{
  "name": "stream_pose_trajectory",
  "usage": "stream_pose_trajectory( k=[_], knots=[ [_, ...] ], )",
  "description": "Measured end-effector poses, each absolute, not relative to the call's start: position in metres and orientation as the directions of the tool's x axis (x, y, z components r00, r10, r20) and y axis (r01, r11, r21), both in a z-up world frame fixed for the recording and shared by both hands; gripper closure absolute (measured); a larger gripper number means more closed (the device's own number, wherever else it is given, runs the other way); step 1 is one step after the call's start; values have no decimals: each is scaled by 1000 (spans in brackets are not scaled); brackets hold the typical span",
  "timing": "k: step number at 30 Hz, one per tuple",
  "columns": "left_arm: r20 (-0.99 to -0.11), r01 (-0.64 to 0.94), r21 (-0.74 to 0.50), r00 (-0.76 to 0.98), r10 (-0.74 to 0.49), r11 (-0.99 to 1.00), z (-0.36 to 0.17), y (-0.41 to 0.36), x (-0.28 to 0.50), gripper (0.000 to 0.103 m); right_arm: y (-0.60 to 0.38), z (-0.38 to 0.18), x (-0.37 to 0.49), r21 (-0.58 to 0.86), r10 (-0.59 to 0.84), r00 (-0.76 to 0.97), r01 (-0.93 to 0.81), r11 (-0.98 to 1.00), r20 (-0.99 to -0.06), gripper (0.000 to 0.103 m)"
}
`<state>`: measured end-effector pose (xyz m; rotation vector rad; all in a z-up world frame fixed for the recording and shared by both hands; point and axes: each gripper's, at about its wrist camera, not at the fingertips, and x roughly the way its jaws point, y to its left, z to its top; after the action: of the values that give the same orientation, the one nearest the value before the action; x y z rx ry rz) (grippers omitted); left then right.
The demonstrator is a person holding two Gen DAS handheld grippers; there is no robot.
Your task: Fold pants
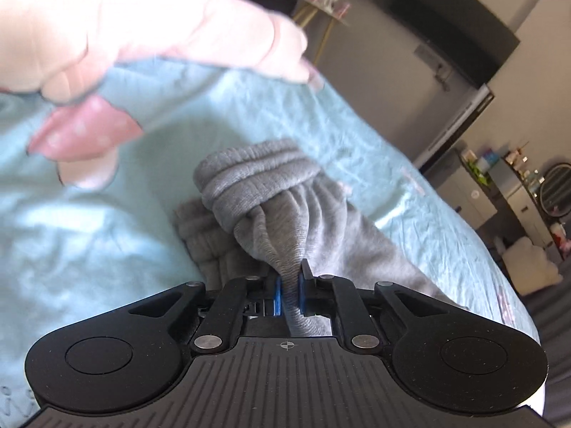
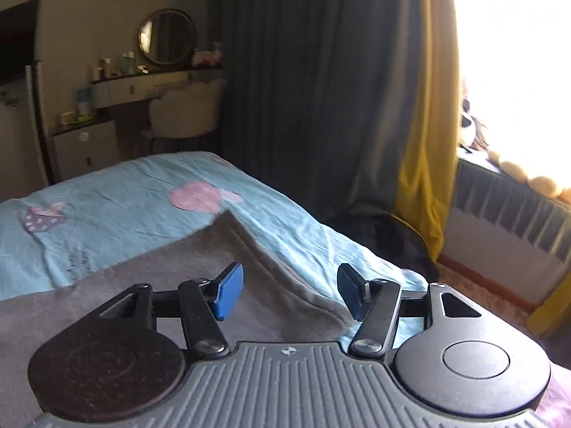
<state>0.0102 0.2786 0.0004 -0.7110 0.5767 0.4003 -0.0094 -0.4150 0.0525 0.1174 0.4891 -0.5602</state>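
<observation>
2 tongs, left tongs (image 1: 289, 287) clenching grey pants (image 1: 285, 214), right tongs (image 2: 289, 290) released

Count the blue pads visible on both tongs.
4: two on the left tongs, pinching the grey pants; two on the right tongs, spread apart above the fabric.

The bed (image 2: 117, 192) is covered with a light turquoise, slightly wrinkled cotton sheet (image 1: 339, 125) that has pink heart-shaped patches (image 2: 194, 196) and a purple patch (image 2: 43, 218) printed on it. Directly on this sheet lie the grey soft knitted pants (image 2: 221, 281); in the right wrist view one flat part is spread out, with a pointed corner toward the pink patch. In the left wrist view their ribbed waistband (image 1: 257, 171) is bunched up above the sheet.
</observation>
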Motion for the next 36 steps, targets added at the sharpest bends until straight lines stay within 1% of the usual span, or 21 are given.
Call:
stream_pose_trajectory(
  k=[2,3,4,7,8,10,13,15,19,21,22,23,24,25,26,27,28,30,32,34,36],
  knots=[
    [-654,-580,-454,732,189,676,1,277,4,77,-385,56,3,13,-383,795,440,898,-471,44],
    [-673,-624,-416,701,238,661,2,275,1,61,-368,55,12,31,-322,818,382,924,-477,44],
    [-676,-658,-378,677,291,651,5,272,-3,50,-351,51,23,46,-262,832,324,945,-490,44],
    [-634,-645,-308,687,355,699,20,255,-7,44,-295,29,57,74,-103,824,173,982,-557,49],
    [-615,-607,-305,714,335,734,26,245,-3,41,-275,20,68,76,-56,816,122,990,-576,54],
    [-588,-484,-301,772,240,821,36,219,15,27,-236,3,90,84,15,798,45,995,-603,58],
    [-548,-295,-286,831,97,912,40,165,51,19,-186,-15,115,136,129,785,-58,989,-606,59],
    [-544,-185,-264,839,12,946,31,125,78,14,-162,-26,122,119,198,783,-158,980,-590,59],
    [-612,-64,-208,787,-79,976,-12,67,135,15,-153,-49,140,-6,179,753,-236,972,-633,58],
    [-641,-70,-136,767,-34,988,-35,53,159,16,-178,-51,146,0,170,764,-217,976,-622,55],
    [-651,-90,-90,759,10,992,-45,51,167,17,-193,-50,151,-2,151,770,-194,981,-620,50],
    [-639,-106,-46,767,52,993,-54,50,174,16,-206,-51,155,-18,117,780,-162,987,-615,45],
    [-610,-118,7,786,97,993,-62,52,175,13,-225,-54,160,-61,57,788,-119,991,-614,45],
    [-597,-125,54,791,133,991,-67,55,177,7,-241,-56,163,-100,2,791,-80,992,-612,41],
    [-598,-121,40,793,121,992,-70,61,178,6,-261,-58,166,-92,-16,789,-51,994,-614,19],
    [-592,-120,4,800,99,993,-68,68,177,6,-281,-59,169,-51,-14,784,-22,998,-620,11],
    [-586,-126,-8,804,97,992,-67,73,176,6,-300,-59,170,-23,-34,779,25,999,-626,9],
    [-585,-143,-23,804,102,989,-65,79,175,6,-332,-58,174,-47,-157,752,166,985,-640,13],
    [-585,-153,-4,802,122,988,-58,75,171,7,-353,-52,166,20,-176,749,245,969,-639,25],
    [-583,-139,35,802,133,990,-49,58,161,7,-352,-44,150,94,-121,752,237,967,-648,30],
    [-581,-48,5,813,42,999,-40,36,147,7,-333,-38,127,200,31,770,127,972,-637,35]
  ],
)
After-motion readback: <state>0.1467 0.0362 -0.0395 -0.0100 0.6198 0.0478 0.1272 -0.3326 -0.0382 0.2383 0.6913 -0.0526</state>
